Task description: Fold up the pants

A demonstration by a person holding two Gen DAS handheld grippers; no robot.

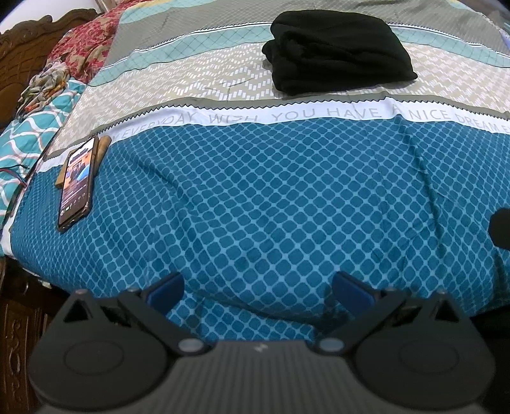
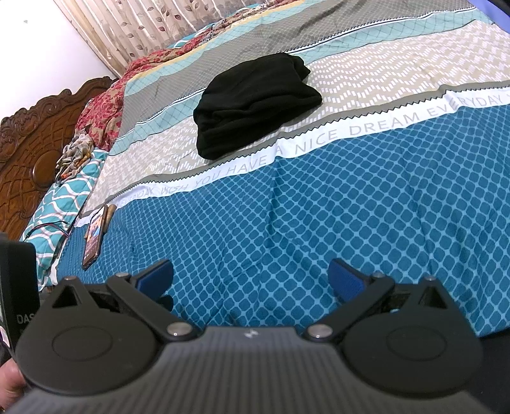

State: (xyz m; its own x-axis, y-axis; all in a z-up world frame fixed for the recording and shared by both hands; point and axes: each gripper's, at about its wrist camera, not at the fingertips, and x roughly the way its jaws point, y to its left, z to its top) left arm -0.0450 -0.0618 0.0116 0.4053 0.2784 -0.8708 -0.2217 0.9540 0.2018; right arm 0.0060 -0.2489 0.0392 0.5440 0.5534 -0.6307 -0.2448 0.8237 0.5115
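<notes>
Black pants (image 1: 338, 51) lie folded in a compact stack on the beige patterned band of the bedspread, far ahead of both grippers; they also show in the right wrist view (image 2: 255, 102). My left gripper (image 1: 258, 289) is open and empty, low over the blue diamond-patterned part near the bed's front edge. My right gripper (image 2: 251, 277) is open and empty too, over the same blue area. Neither gripper touches the pants.
A phone (image 1: 78, 183) with a lit screen lies on the bedspread at the left, also seen in the right wrist view (image 2: 94, 235). Pillows and crumpled cloth (image 1: 44, 82) lie by the carved wooden headboard (image 2: 28, 143). A curtain (image 2: 153, 28) hangs behind.
</notes>
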